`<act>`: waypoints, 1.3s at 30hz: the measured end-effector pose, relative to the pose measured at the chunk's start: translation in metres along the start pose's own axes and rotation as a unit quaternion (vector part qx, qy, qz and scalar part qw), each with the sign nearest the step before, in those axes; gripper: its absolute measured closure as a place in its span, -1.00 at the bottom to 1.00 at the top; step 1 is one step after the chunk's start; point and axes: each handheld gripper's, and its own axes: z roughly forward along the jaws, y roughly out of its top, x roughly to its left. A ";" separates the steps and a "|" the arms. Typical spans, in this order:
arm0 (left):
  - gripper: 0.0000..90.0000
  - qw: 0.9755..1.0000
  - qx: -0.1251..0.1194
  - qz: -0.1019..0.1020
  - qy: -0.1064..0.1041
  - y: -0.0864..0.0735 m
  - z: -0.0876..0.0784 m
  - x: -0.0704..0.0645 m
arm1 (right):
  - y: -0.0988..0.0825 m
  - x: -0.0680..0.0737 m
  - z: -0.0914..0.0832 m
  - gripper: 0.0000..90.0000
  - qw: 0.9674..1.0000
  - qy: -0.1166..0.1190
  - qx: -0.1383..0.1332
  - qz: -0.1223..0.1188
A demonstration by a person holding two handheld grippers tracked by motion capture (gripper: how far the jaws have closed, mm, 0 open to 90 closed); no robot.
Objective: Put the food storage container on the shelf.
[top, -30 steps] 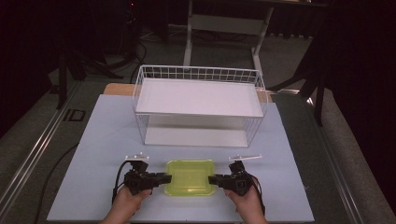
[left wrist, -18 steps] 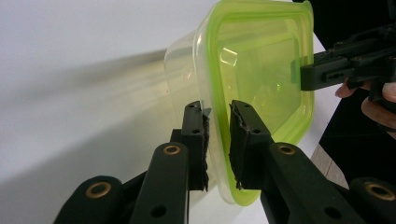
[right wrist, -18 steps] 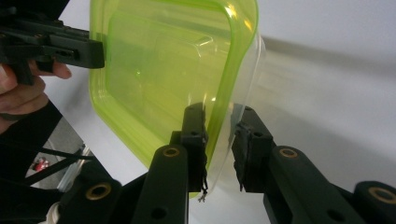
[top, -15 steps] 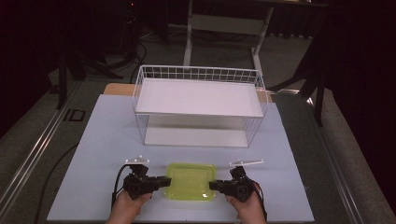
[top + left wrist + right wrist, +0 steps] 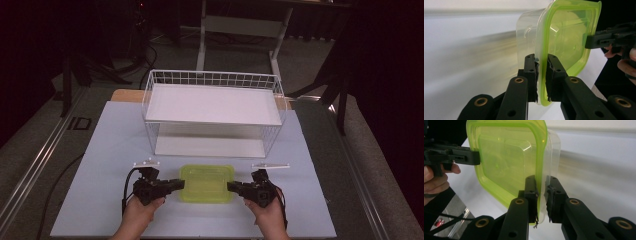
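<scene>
Green-lidded container (image 5: 207,183) seemingly lies level, long axis left-right.

Light is falling from overhead onto the pale table (image 5: 100,150) and the white wire rack (image 5: 212,105), while the far room around them is sinking into near-black with a reddish cast. In the two gripper views the table behind is smearing into soft blurred streaks, and the green-lidded container (image 5: 564,37) is glowing translucent, sharp only near the jaws.

White wire rack (image 5: 212,107) on table (image 5: 110,150)
</scene>
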 end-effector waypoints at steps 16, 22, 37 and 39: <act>0.81 0.999 -0.046 0.011 0.002 0.037 0.017 0.010 | 0.034 -0.017 0.003 0.79 0.999 -0.025 -0.046 0.010; 0.81 0.999 -0.051 0.004 0.008 0.042 0.031 0.022 | 0.040 -0.027 0.015 0.78 0.997 -0.044 -0.057 0.014; 0.81 0.998 -0.064 0.003 0.015 0.052 0.057 0.048 | 0.050 -0.049 0.042 0.77 0.994 -0.067 -0.076 0.035; 0.81 0.998 -0.063 0.007 0.018 0.055 0.060 0.050 | 0.051 -0.053 0.045 0.77 0.994 -0.064 -0.075 0.046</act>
